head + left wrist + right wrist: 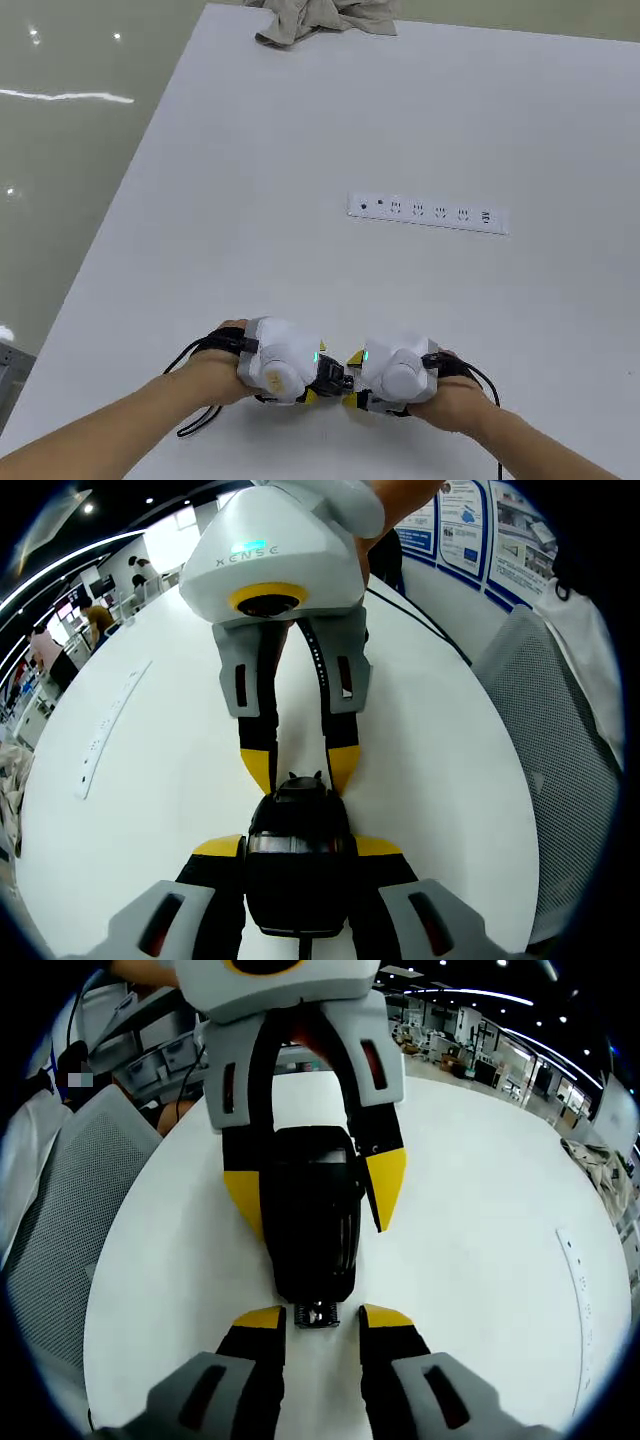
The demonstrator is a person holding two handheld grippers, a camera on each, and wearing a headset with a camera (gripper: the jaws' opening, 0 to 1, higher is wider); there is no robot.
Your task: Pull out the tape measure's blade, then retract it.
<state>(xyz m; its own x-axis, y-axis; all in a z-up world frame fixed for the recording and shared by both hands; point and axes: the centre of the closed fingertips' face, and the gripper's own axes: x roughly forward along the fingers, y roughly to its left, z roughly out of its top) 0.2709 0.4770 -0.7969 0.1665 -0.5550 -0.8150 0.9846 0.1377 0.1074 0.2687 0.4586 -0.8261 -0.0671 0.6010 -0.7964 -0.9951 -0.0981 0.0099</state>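
**Tape measure (312, 1210) gripped**

On the white bench (300, 150), we see the left hand-held gripper (299, 845) clamping the black tape measure body. The right hand-held gripper (322, 1317) stands narrow around the blade hook (318, 1312); contact we cannot tell.

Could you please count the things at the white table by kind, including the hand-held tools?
black tape measure: 1
white power strip: 1
crumpled beige cloth: 1
white yellow-tipped tools: 2, left tool and right tool
total: 5
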